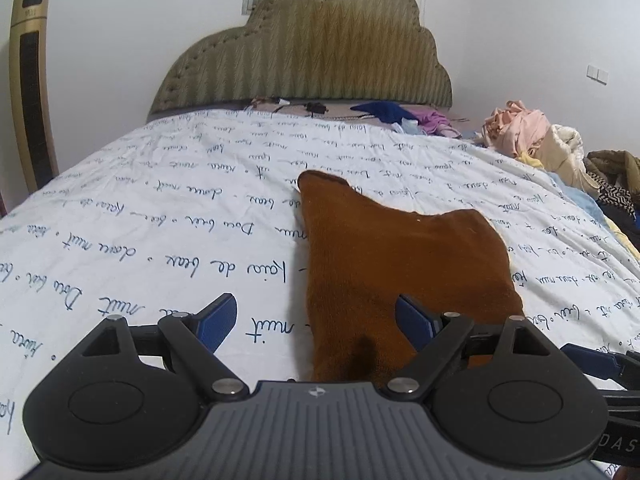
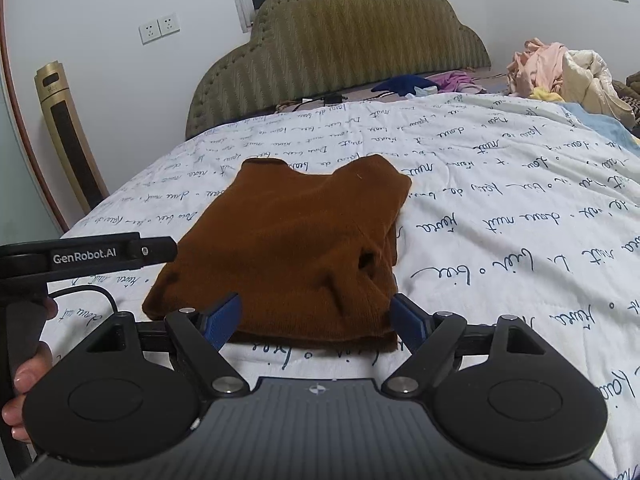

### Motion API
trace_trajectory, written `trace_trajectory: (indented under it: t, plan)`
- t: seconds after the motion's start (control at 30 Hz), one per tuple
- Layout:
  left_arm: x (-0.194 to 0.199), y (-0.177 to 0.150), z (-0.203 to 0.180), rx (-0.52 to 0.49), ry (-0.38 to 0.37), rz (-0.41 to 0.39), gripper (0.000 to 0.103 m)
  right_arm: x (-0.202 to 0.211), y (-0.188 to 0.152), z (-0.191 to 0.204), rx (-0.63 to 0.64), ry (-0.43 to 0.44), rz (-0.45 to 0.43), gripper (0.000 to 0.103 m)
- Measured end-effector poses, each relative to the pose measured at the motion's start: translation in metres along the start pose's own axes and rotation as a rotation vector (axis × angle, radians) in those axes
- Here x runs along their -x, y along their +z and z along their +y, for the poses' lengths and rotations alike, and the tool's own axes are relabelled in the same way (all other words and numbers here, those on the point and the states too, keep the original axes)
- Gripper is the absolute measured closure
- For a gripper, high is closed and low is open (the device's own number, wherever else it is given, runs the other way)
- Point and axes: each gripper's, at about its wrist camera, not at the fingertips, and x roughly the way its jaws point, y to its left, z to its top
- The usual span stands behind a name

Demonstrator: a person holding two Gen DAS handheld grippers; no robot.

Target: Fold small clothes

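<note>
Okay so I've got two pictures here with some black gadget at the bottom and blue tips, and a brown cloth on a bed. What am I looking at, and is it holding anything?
There is no robot here. A person holds a handheld tool in each hand, each with two blue-padded fingers and a wide-angle camera looking forward along them. One picture comes from the left gripper, the other from the right gripper; the right view also shows the left tool's black body and the person's hand at its left edge.

On the bed's script-printed white quilt lies a folded brown garment. Unsorted clothes are piled at the far right, near the headboard.

Nothing is held: both pairs of fingers stand open, and the garment rests flat on the quilt.
</note>
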Motion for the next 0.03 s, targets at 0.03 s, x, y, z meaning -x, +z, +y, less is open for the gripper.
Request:
trace_trajectory:
  t: [0.03]
  plan:
    - [0.0016,0.0002,-0.0001,-0.001,0.001,-0.004,0.016,0.0005,-0.0006,-0.0004,-0.002,-0.001,-0.001,0.023]
